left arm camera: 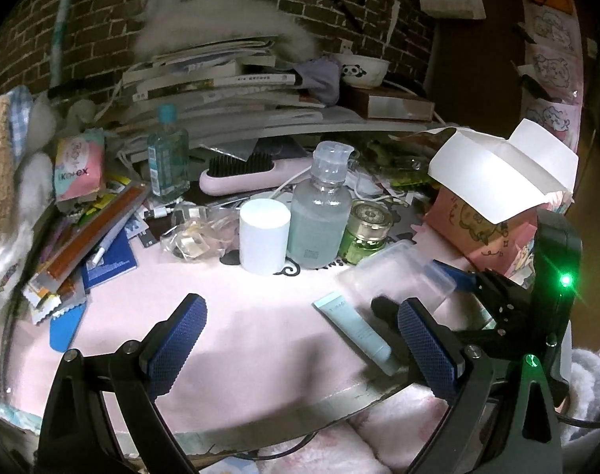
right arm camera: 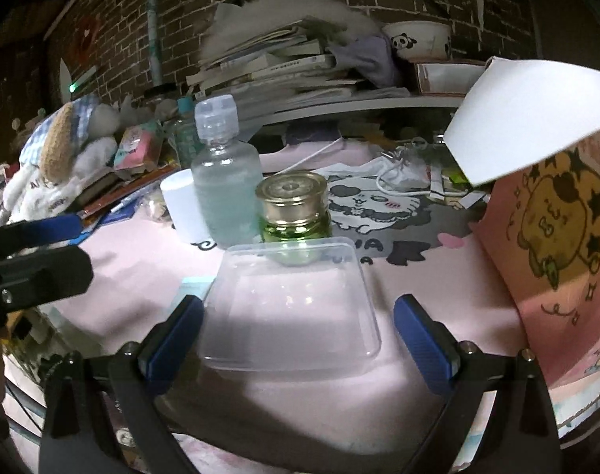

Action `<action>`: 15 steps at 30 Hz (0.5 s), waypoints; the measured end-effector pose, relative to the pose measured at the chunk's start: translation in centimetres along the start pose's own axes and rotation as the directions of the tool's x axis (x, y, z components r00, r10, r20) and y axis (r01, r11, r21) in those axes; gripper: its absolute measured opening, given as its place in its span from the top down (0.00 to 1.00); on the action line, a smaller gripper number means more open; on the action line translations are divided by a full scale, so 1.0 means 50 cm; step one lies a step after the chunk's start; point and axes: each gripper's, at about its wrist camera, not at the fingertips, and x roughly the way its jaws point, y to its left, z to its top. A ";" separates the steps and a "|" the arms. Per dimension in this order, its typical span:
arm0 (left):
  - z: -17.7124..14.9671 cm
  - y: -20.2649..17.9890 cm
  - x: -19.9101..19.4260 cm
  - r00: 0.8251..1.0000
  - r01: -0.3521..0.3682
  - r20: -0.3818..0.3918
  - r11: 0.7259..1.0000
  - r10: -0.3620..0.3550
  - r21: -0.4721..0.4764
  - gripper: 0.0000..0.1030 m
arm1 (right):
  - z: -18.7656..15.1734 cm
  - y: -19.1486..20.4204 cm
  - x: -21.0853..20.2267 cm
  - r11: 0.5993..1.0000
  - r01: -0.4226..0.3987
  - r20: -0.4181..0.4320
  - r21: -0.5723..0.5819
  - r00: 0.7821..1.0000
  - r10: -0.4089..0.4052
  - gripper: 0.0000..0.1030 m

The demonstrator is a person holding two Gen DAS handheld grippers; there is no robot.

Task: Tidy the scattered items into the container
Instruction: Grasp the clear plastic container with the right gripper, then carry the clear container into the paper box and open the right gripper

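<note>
A clear plastic container (right arm camera: pixel 292 308) lies on the pink mat (right arm camera: pixel 438 288) between the fingers of my right gripper (right arm camera: pixel 298 308). That gripper is open, with a gap showing at its right pad. Behind the container stand a green jar with a gold lid (right arm camera: pixel 294 205), a clear bottle of pale blue liquid (right arm camera: pixel 225 193) and a white cylinder (right arm camera: pixel 181 205). In the left wrist view a light blue tube (left arm camera: pixel 355 326) lies flat beside the container (left arm camera: pixel 399 272). My left gripper (left arm camera: pixel 300 316) hangs open over bare mat, left of the tube, holding nothing.
A pink printed box with a raised white flap (left arm camera: pixel 485 229) stands at the right. A stack of books (left arm camera: pixel 221 83) and a panda bowl (left arm camera: pixel 363 69) fill the back shelf. Notebooks and packets (left arm camera: pixel 86 237) crowd the left. A pink hairbrush (left arm camera: pixel 252 173) lies behind the bottle.
</note>
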 end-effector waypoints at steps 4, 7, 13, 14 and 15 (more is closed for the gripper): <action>-0.004 0.004 0.006 1.000 -0.012 -0.012 1.000 0.012 -0.010 0.06 | 0.000 -0.002 -0.001 1.000 0.009 0.003 -0.024 1.000 -0.009 0.29; -0.007 0.007 0.004 1.000 -0.006 -0.011 1.000 0.006 -0.016 0.06 | 0.001 -0.005 -0.005 1.000 0.008 0.007 -0.016 1.000 -0.008 0.29; -0.009 0.016 -0.002 1.000 -0.020 -0.010 0.999 0.020 -0.027 0.06 | 0.018 0.005 -0.049 0.999 -0.044 0.088 -0.016 0.995 0.046 0.29; -0.009 0.018 -0.003 1.000 -0.020 -0.008 0.999 0.019 -0.029 0.06 | 0.024 0.008 -0.059 0.998 -0.063 0.100 -0.015 0.993 0.064 0.29; -0.009 0.020 -0.006 1.000 -0.016 -0.005 0.999 0.016 -0.032 0.05 | 0.031 0.012 -0.070 0.997 -0.077 0.117 -0.021 0.990 0.079 0.29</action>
